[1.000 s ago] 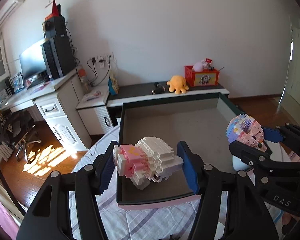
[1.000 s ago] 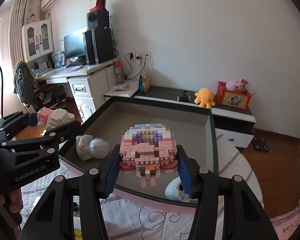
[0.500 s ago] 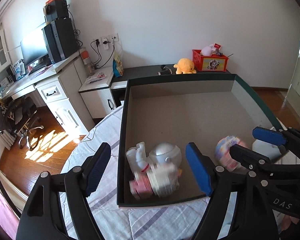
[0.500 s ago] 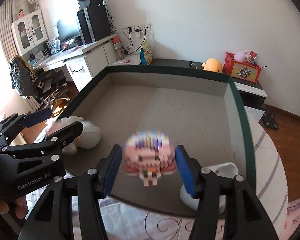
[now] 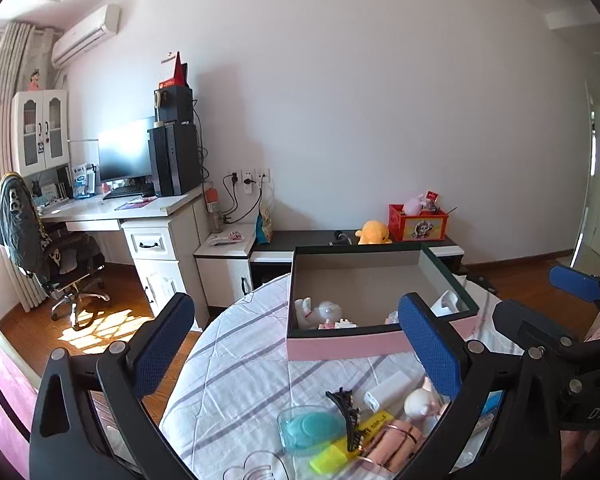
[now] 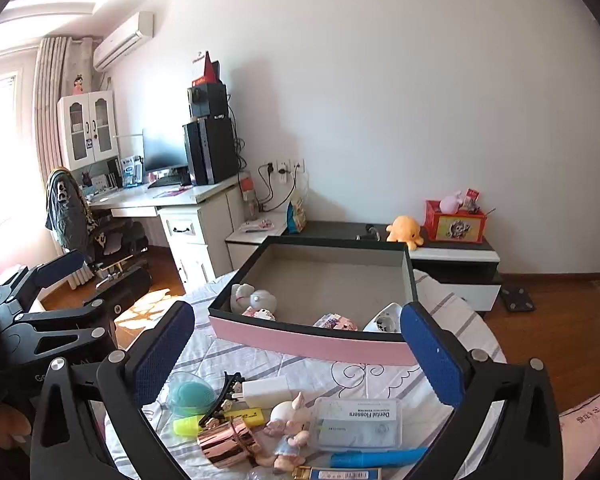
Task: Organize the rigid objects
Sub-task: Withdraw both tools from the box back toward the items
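both tongs, left tongs (image 5: 300,344) and right tongs (image 6: 296,344), opening wide and empty above a cloth-covered counter (image 5: 236,364). beyond their tips, inside the pink-sided box (image 6: 312,342): pink-and-white brick model (image 6: 260,313) by the near-left corner, pastel brick figure (image 6: 336,322) near the middle of the front wall.

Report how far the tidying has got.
Done: two brick figures, pink-white and pastel, lie in the box beside a white figurine. In hand: nothing; left claw and right claw are opening, empty. Left: the charger, floss box, highlighter and the rest on the table.
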`<state>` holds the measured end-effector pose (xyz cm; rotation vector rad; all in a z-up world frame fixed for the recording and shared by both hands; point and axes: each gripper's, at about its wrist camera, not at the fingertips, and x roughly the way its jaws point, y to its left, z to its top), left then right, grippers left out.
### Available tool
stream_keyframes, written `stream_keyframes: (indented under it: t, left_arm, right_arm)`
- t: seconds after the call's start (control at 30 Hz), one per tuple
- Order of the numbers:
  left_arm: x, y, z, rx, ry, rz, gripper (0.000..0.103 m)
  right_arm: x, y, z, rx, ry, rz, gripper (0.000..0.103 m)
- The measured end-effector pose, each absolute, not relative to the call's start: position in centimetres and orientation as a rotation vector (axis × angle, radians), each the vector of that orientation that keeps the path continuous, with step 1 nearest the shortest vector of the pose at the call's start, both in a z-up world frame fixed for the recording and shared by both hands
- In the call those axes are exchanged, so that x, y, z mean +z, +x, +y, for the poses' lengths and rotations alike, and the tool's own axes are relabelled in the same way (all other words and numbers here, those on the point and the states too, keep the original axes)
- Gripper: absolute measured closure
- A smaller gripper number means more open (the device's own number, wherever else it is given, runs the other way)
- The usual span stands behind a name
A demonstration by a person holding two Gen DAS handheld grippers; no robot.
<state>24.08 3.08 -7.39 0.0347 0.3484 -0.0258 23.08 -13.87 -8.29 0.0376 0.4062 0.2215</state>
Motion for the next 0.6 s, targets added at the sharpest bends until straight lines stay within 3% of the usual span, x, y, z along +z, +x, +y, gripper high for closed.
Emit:
stream_keyframes:
  t: [0.27,0.6]
  left_arm:
    - [-6.0,15.4,3.1,0.017,0.041,0.258,0.0]
    - [-5.5,11.4,3.2,-0.006,0.033,0.249,0.0]
  right_arm:
    - [-6.7,15.2,-13.7,0.178,0.027,0.315,0.0]
    - [-5.8,10.9,-13.9,0.139,0.01,0.281,0.0]
